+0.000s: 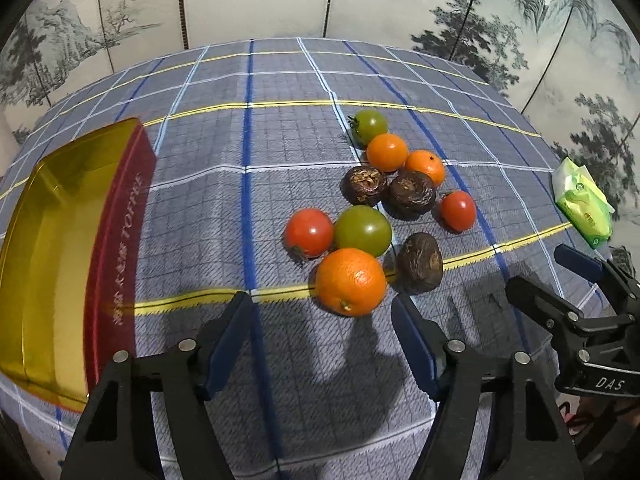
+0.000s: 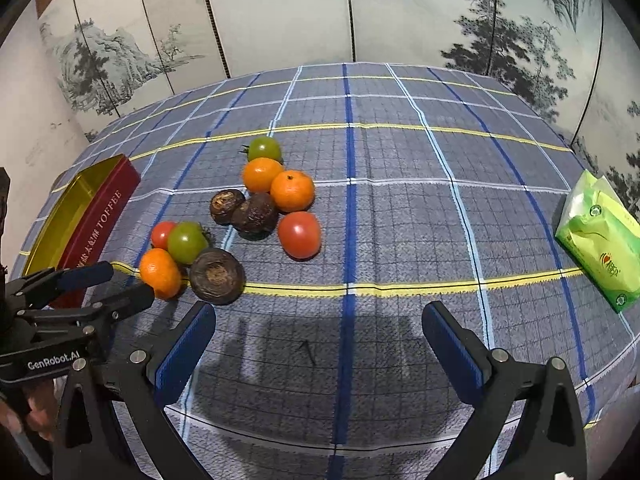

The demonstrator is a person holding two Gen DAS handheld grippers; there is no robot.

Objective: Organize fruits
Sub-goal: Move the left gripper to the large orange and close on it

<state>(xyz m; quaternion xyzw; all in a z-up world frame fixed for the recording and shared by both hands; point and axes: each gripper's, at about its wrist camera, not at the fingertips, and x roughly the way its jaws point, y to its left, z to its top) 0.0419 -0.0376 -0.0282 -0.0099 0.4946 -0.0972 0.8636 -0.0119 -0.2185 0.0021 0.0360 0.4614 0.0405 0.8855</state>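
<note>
Left gripper (image 1: 322,304) jaws parted, nothing between them; right gripper (image 2: 319,314) spread wide, empty, both pitched downward.

Overhead light, dark shadows on cloth (image 1: 280,200) — fisheye edges warped, tin (image 1: 60,260) slightly blurred.

Each black hand-held gripper (image 1: 322,300) bears blue pads (image 2: 185,354), silver screws and white lettering.

Green tissue pack (image 2: 602,240), painted screen (image 2: 280,12)
</note>
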